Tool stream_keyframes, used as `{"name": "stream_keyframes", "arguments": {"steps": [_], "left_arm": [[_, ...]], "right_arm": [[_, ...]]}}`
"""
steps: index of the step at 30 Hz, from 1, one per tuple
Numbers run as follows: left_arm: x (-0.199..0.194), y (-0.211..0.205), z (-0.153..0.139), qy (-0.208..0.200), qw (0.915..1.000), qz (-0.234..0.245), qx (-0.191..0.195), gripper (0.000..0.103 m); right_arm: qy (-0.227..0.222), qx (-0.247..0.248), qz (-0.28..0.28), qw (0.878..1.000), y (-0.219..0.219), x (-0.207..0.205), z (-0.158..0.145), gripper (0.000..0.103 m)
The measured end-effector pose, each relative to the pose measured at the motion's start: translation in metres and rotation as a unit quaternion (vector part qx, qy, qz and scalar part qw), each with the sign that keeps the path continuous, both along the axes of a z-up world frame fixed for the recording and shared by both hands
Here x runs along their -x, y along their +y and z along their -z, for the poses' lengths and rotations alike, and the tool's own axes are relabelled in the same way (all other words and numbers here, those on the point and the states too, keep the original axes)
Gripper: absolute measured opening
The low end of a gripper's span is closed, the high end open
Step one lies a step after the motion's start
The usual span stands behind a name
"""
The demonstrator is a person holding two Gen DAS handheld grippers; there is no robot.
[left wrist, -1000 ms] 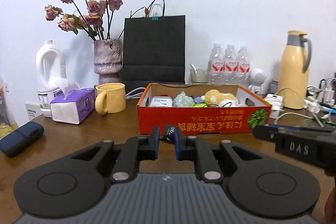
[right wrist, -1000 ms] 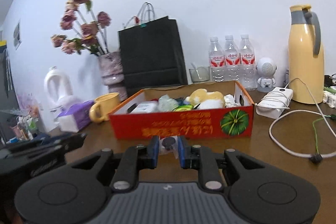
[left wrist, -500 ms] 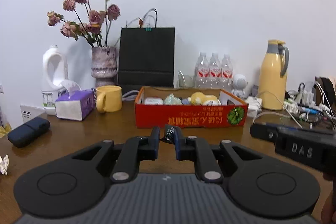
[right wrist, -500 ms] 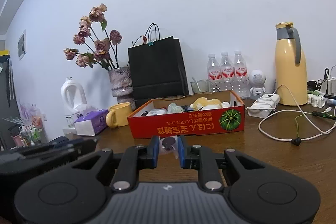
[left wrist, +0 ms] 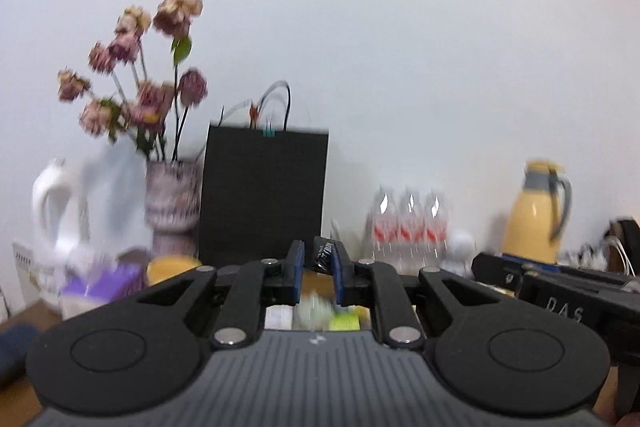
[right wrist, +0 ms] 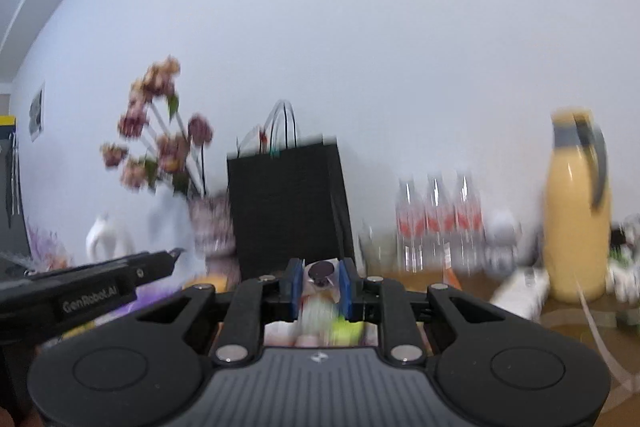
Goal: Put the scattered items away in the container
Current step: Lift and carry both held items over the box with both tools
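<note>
My left gripper point(left wrist: 318, 261) is shut on a small black packet point(left wrist: 323, 251) that sticks up between its blue pads. My right gripper point(right wrist: 320, 279) is shut on a small white packet with a dark round spot point(right wrist: 320, 271). Both are held above the red cardboard box, which shows only as blurred contents point(left wrist: 314, 309) point(right wrist: 320, 323) low between the fingers. The right gripper's body point(left wrist: 560, 293) lies close on the right in the left wrist view. The left gripper's body point(right wrist: 84, 287) lies on the left in the right wrist view. Both views are motion-blurred.
Against the white wall stand a black paper bag point(left wrist: 262, 195), a vase of dried roses point(left wrist: 172, 203), three water bottles point(left wrist: 408, 227), a yellow thermos point(right wrist: 578, 211) and a white jug point(left wrist: 52, 203). A purple tissue pack point(left wrist: 104, 281) and a yellow mug point(left wrist: 172, 267) sit left of the box.
Both grippers have risen and moved forward, each still holding its packet. The box has dropped from full view to a strip under the fingers. The pictures have become blurred.
</note>
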State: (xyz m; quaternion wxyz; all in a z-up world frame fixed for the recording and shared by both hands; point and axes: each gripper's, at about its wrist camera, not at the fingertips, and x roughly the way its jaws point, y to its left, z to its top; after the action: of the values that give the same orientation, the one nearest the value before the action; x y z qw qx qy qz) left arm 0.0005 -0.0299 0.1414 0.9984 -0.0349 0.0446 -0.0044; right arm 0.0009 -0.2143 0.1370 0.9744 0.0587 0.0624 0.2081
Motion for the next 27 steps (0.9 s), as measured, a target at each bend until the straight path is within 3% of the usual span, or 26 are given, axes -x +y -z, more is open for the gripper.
{"name": "stream_keyframes", "arguments": {"steps": [6,10,14,16,19,21,23,27], "left_arm": [[-0.059,0.003,-0.012,0.027,0.9996,0.006,0.0,0.015],[-0.106,0.009,-0.015,0.077,0.9968,0.022,-0.001,0.015],[-0.168,0.019,-0.028,0.157,0.9865,0.043,0.013,0.015],[-0.197,0.023,-0.031,0.203,0.9775,0.057,0.016,0.015],[-0.242,0.032,-0.023,0.298,0.9492,0.096,0.033,0.015],[-0.268,0.036,-0.011,0.355,0.9282,0.107,0.029,0.015],[-0.285,0.035,0.003,0.391,0.9133,0.113,0.014,0.015],[-0.311,0.027,0.033,0.444,0.8889,0.111,-0.005,0.015]], "right_arm": [[-0.011,0.016,-0.008,1.0,0.01,-0.058,-0.03,0.018],[0.047,0.017,-0.017,0.999,0.005,-0.108,-0.031,0.018],[0.121,0.043,-0.012,0.992,-0.006,-0.171,-0.038,0.018],[0.167,0.056,-0.013,0.984,-0.012,-0.203,-0.039,0.018],[0.247,0.062,-0.023,0.967,-0.022,-0.251,-0.034,0.018],[0.307,0.066,-0.034,0.949,-0.026,-0.28,-0.025,0.018],[0.36,0.078,-0.037,0.929,-0.028,-0.305,-0.012,0.018],[0.424,0.12,-0.03,0.897,-0.019,-0.335,0.019,0.018]]}}
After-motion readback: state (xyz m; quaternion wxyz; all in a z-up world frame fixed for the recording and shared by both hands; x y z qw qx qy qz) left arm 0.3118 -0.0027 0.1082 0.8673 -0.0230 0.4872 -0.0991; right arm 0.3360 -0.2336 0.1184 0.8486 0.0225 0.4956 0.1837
